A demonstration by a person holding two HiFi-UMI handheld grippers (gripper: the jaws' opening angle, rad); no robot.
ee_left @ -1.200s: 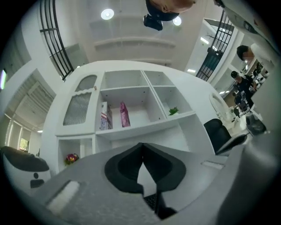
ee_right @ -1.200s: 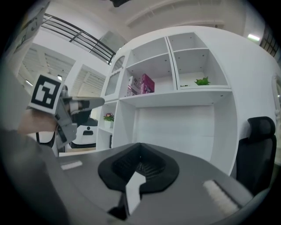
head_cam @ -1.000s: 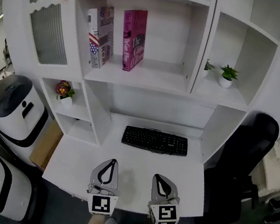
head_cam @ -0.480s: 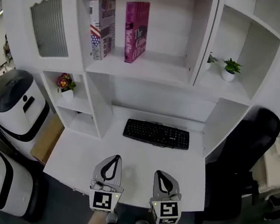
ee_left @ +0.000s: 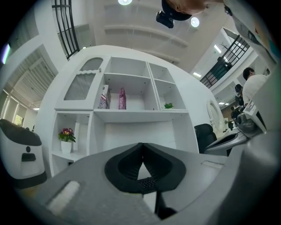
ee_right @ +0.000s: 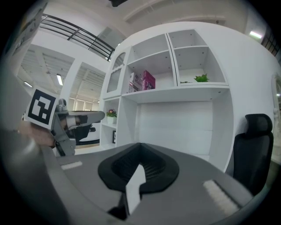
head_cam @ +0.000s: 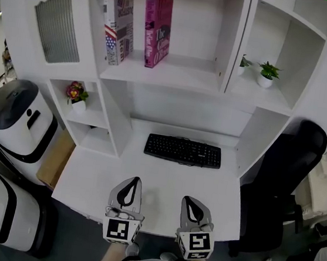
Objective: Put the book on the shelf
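**Head view.** Left gripper (head_cam: 134, 182) and right gripper (head_cam: 186, 201) are side by side over the desk's (head_cam: 87, 176) front edge, each pressed together and empty. Keyboard (head_cam: 183, 150) lies near the back edge and is seen only here. Pink book (head_cam: 156, 31) stands upright on the upper shelf (head_cam: 185, 76), left half, near the flag book (head_cam: 118, 28).

**Left gripper view.** Jaw tips meet with nothing between them. Both books show small on the shelf. Only here: a person (ee_left: 257, 88) at the right edge.

**Right gripper view.** Jaws are together and empty. Only here: the left gripper's marker cube (ee_right: 41, 107) from the side. Chair (ee_right: 252, 149) at right.
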